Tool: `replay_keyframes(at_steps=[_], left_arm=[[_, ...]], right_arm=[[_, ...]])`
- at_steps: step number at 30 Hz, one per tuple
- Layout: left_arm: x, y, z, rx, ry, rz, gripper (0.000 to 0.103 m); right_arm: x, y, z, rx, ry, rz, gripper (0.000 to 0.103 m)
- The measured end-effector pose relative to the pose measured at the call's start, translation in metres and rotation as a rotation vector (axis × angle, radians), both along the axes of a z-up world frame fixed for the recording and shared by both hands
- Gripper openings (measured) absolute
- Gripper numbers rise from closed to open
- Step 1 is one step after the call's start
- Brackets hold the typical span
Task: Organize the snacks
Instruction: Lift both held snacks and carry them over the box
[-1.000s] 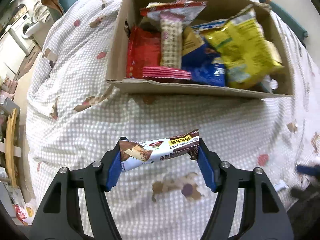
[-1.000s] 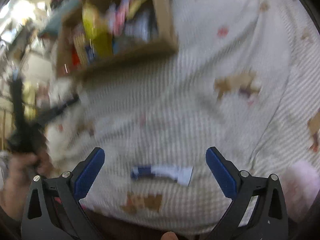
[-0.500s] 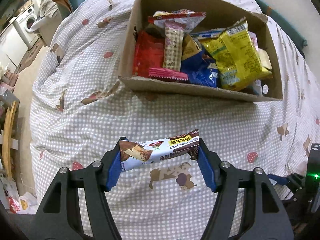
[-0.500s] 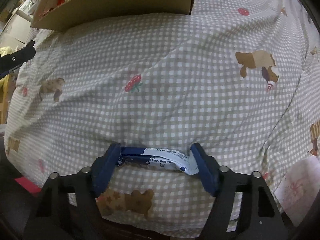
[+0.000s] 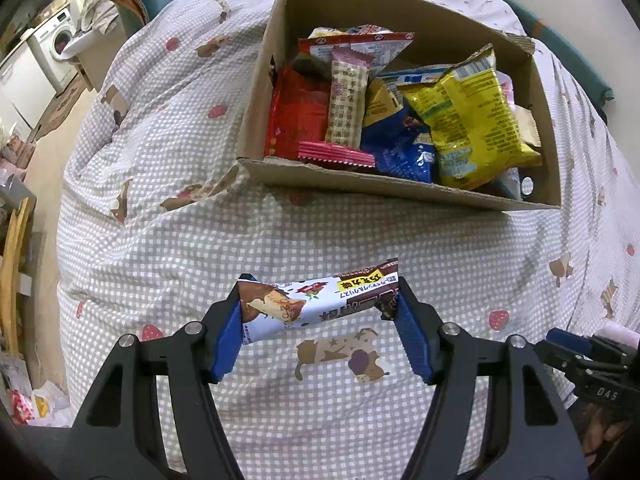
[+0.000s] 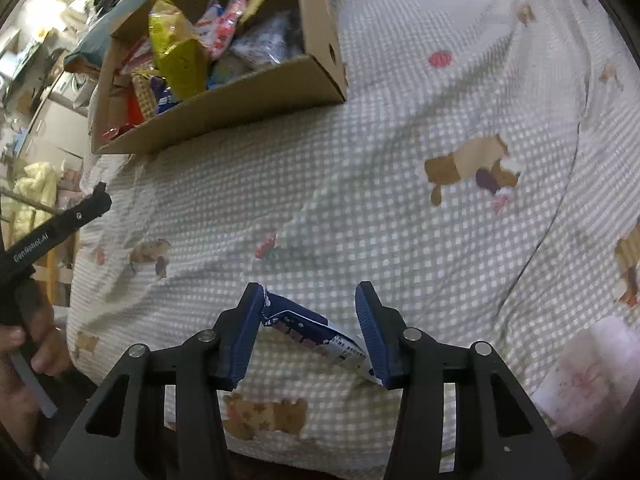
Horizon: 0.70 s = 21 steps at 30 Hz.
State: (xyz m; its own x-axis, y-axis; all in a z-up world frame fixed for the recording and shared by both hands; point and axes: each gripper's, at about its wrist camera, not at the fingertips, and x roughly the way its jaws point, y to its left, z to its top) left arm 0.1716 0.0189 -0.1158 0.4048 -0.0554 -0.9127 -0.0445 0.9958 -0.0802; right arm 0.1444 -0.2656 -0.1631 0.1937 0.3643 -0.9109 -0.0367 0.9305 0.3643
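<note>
Checked bedspread (image 5: 320,232) with animal prints, bearing an open cardboard box (image 5: 400,188) heaped with snack packets. Left wrist view: left gripper (image 5: 318,312) part-open, pads clamped on both ends of a brown-and-white snack bar (image 5: 316,300), raised above the cloth, near side of box. Right wrist view: right gripper (image 6: 310,332), jaws just narrowed, pinching a crumpled blue-and-white packet (image 6: 316,334) just above the cloth, well apart from box.

Bed (image 5: 320,232), grey checked cover with animal prints: carries one open box (image 5: 392,190) filled with snack packets.
</note>
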Motion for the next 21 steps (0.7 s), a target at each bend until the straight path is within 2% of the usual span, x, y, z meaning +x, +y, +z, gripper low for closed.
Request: replay_keyframes(at_steps=[3,6,8,11,14,16,17,18,20,21], left_arm=[[0.002,0.0,-0.001,-0.005,0.003,0.008,0.064],[0.002,-0.004,-0.001,0.0,-0.001,-0.001,0.064],[0.001,-0.007,-0.002,0.007,-0.003,-0.011,0.064],[0.0,-0.008,-0.002,0.011,-0.008,-0.015,0.064],[0.0,-0.006,-0.002,0.009,-0.007,-0.007,0.064],[0.0,-0.005,-0.003,0.006,-0.003,-0.003,0.064],[-0.001,-0.004,-0.004,0.009,-0.004,-0.003,0.064],[-0.001,-0.004,-0.004,0.013,-0.006,-0.004,0.064],[-0.001,-0.003,-0.003,0.016,-0.009,-0.001,0.064],[-0.001,-0.002,-0.003,0.015,-0.012,0.003,0.064]], right_arm=[[0.0,0.001,0.004,0.016,-0.018,0.006,0.053],[-0.002,0.007,0.017,-0.03,-0.05,0.024,0.055],[-0.001,0.007,0.013,-0.029,-0.025,0.017,0.086],[-0.002,0.024,0.004,-0.098,-0.019,0.075,0.087],[-0.004,0.051,-0.005,-0.25,-0.054,0.189,0.087],[-0.003,0.065,-0.014,-0.37,-0.073,0.249,0.085],[-0.001,0.071,-0.02,-0.434,-0.082,0.284,0.08],[-0.001,0.077,-0.025,-0.486,-0.086,0.321,0.073],[0.001,0.081,-0.032,-0.495,-0.062,0.358,0.043],[0.003,0.077,-0.033,-0.485,-0.053,0.343,0.04]])
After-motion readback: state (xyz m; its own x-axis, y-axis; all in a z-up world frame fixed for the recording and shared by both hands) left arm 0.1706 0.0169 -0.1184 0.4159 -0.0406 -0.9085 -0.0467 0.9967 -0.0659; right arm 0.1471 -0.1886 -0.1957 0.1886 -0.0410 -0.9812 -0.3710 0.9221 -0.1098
